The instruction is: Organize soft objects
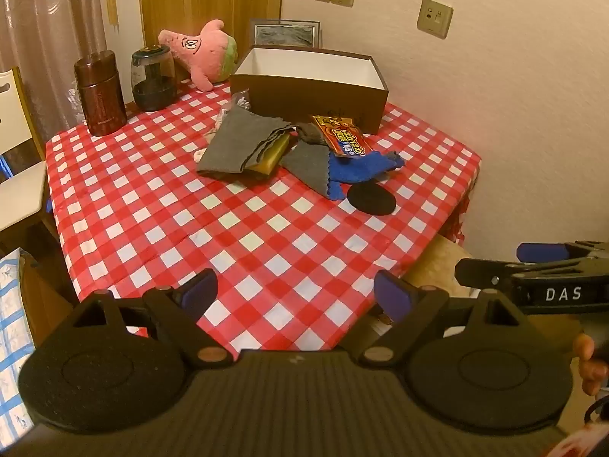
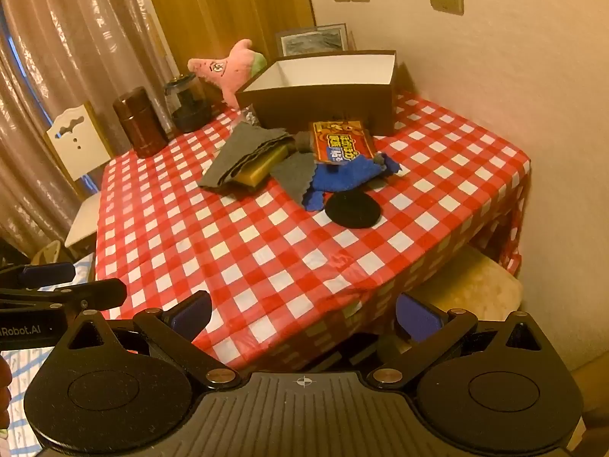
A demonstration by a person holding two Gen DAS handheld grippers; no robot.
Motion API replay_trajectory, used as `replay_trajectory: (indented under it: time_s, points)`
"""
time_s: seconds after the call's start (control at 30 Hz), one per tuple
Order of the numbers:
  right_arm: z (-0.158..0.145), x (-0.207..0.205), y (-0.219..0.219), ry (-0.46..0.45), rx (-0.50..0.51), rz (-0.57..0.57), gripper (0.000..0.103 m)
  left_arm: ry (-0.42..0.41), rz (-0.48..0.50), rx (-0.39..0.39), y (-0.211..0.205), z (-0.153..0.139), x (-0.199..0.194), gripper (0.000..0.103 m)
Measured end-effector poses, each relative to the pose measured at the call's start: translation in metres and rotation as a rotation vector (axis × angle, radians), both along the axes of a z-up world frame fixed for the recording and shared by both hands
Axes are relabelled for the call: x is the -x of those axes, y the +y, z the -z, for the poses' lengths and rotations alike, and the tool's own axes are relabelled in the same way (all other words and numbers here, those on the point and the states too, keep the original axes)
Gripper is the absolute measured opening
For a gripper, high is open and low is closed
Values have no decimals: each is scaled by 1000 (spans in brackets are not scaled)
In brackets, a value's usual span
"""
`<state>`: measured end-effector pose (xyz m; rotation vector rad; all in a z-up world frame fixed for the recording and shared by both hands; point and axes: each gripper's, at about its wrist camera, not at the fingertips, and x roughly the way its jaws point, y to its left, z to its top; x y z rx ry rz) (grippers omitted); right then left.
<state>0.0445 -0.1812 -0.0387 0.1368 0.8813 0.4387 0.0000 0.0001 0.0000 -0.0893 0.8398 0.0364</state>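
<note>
Red-and-white checked tablecloth (image 1: 266,236) fills my view from both wrists, covering a table pushed into a corner with cream walls. At the far side sits an open brown box (image 1: 308,87) with a white inside, and I see nothing in the part that shows. In front of it lies the pile of soft things: a folded grey cloth (image 1: 239,141) draped over a yellowish block, perhaps a sponge (image 1: 268,158), though I can't be sure at this range. Just beside it a second grey cloth (image 1: 308,165) overlaps a blue cloth (image 1: 361,167), and a red and yellow printed packet (image 1: 342,139) rests on top of them. A round black pad (image 1: 371,200) lies flat at the near edge of the pile. A pink plush toy (image 1: 201,51) leans behind a dark glass jar (image 1: 154,78) and a brown canister (image 1: 99,91).

My left gripper (image 1: 295,297) hangs over the near table edge, fingers spread wide, nothing between them. My right gripper (image 2: 304,316) is equally spread and empty.
</note>
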Motion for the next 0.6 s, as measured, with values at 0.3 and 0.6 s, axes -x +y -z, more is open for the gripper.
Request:
replay_trajectory:
  time_s: [0.3, 0.6]
  points:
    - [-1, 0, 0, 0, 1, 1, 103, 2, 1, 2, 0, 0, 0, 88]
    - [-3, 2, -2, -2, 0, 0, 103, 1, 1, 0, 0, 0, 0, 88]
